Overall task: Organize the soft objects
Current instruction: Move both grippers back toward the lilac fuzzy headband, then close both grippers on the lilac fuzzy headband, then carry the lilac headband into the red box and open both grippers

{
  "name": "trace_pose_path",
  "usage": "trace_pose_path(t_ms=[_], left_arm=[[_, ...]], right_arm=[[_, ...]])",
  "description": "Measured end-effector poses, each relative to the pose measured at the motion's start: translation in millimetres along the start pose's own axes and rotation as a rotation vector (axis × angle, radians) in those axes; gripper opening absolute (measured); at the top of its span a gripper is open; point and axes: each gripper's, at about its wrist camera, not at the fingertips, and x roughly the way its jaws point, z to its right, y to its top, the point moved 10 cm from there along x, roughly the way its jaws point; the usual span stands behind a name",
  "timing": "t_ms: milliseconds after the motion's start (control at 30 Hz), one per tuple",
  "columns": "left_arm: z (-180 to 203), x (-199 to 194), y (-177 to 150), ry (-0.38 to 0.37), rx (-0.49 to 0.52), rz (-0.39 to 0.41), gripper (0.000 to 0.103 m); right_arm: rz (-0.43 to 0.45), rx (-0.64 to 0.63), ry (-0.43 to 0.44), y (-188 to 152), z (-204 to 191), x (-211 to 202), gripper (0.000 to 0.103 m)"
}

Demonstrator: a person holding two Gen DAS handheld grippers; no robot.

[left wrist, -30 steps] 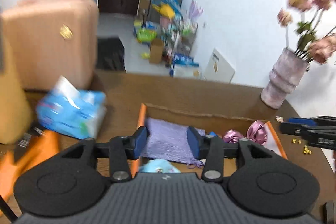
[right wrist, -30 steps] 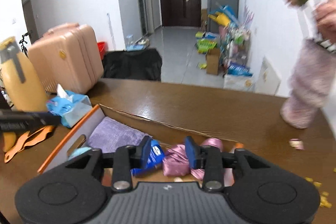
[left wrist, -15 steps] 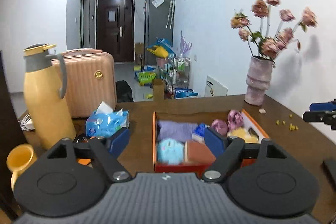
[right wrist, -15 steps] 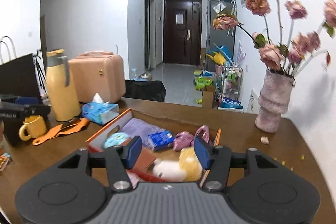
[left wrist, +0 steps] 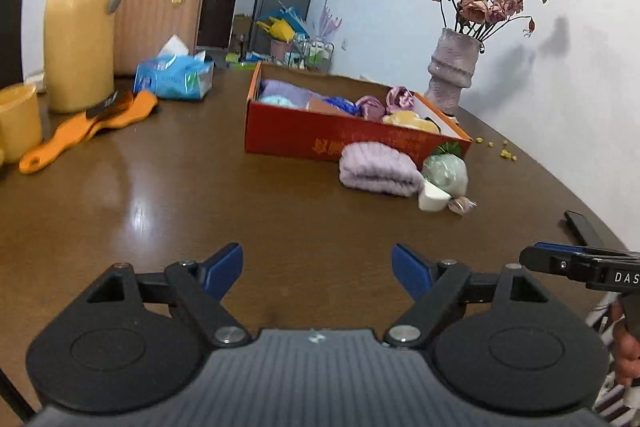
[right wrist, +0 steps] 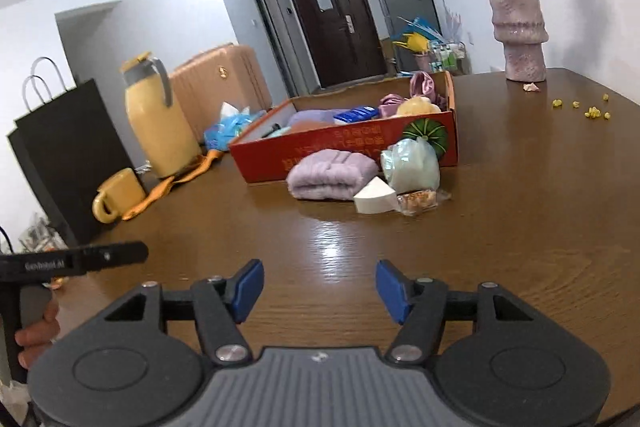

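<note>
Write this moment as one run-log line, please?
left gripper: open, empty | right gripper: open, empty | purple towel, green pouch: outside red box

We see our left gripper (left wrist: pixel 317 269) spread wide over the brown table (left wrist: pixel 200 195), lilac folded towel (left wrist: pixel 378 169) touching the red box (left wrist: pixel 344 143).
</note>
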Motion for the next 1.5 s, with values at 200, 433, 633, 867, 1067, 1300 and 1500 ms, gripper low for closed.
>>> trace_pose_path(t_ms=[200,433,633,867,1067,1300,1500], left_arm=[[15,58,26,-0.077,-0.015,-0.032,0.075],[24,173,73,-0.157,-0.061,-0.095,0.064],[15,222,56,-0.292,-0.252,-0.188,0.032],[17,213,57,-0.262,-0.201,-0.165,0.027],[27,174,62,-0.266,-0.188,-0.106,0.025],[32,79,3,-0.231,-0.193,-0.099,0.025],[49,44,-37,-0.221,-0.14,-0.144,0.025]], right_arm=[[0.05,0.04,-0.002,30,1,35,0.061],[0.056,0.092,-0.033,79,17,127,0.06],[-0.03,0.077,-0.098,76,30,191,0.05],[0.018,0.057,-0.07,74,27,191,0.022],[0.054,0.047,-0.053,79,13,169,0.017],[0.017,0.012,0.04,26,-31,93,0.017],[-0.031,0.037,0.029,-27,-39,52,0.017]])
